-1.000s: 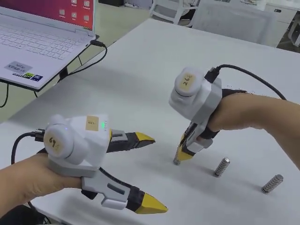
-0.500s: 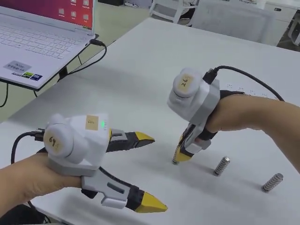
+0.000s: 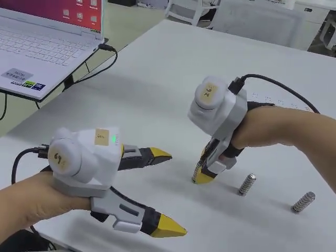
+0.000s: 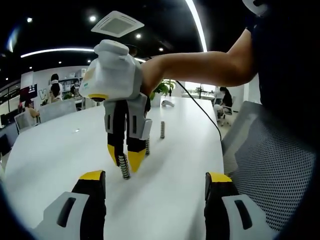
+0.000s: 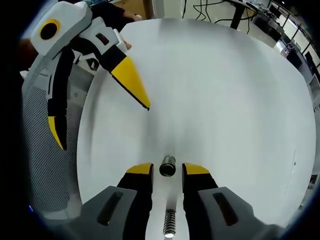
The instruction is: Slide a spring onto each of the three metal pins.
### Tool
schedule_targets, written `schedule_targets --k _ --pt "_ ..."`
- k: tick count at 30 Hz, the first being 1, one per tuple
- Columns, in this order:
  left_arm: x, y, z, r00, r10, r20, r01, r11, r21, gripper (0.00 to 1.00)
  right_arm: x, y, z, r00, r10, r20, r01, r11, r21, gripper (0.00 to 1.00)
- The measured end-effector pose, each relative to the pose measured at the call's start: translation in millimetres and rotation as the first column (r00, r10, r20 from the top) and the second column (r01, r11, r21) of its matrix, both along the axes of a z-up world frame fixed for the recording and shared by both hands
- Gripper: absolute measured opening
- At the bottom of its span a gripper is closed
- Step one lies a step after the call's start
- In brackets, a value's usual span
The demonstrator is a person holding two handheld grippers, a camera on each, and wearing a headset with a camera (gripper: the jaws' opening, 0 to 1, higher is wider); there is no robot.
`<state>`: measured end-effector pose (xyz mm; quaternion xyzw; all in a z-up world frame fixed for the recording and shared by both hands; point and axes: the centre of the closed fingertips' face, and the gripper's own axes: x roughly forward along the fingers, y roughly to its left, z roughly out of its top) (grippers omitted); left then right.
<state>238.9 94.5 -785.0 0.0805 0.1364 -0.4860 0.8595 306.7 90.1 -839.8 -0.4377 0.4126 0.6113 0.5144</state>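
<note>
My right gripper [image 3: 201, 177] points straight down at the white table [image 3: 157, 79], shut on a small metal spring [image 3: 195, 175] whose lower end sticks out below the yellow tips. In the left gripper view that spring [image 4: 123, 167] hangs tilted under the right gripper [image 4: 127, 156]. In the right gripper view the spring's top [image 5: 167, 166] sits between the close-set jaws of the right gripper [image 5: 167, 172]. Two more springs [image 3: 246, 184] [image 3: 303, 202] stand on pins to the right. My left gripper [image 3: 164, 190] hovers open at the lower left, its jaws wide apart with nothing between them.
An open laptop [image 3: 47, 42] sits at the far left, with a black cable [image 3: 89, 73] running from it over the table edge. A mesh chair [image 4: 270, 165] stands beside the table. Chairs stand past the table's far edge.
The right gripper has sunk a little with the spring, so less of the spring shows below its tips. The left gripper holds its place; the head camera shifted slightly.
</note>
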Motion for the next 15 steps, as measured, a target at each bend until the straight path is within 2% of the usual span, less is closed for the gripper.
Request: schedule_targets --k 7,15 --pt "1.1 -1.3 -0.1 1.000 -0.001 -0.003 0.001 1.000 -0.002 0.78 0.9 -5.4 2.1 1.000 -0.022 -0.002 0.022 1.000 0.018 0.27" --pt "1.2 -2.3 -1.2 1.000 -0.007 -0.007 0.007 1.000 0.003 0.78 0.6 -12.6 4.8 0.999 -0.043 -0.003 0.043 0.999 0.031 0.26"
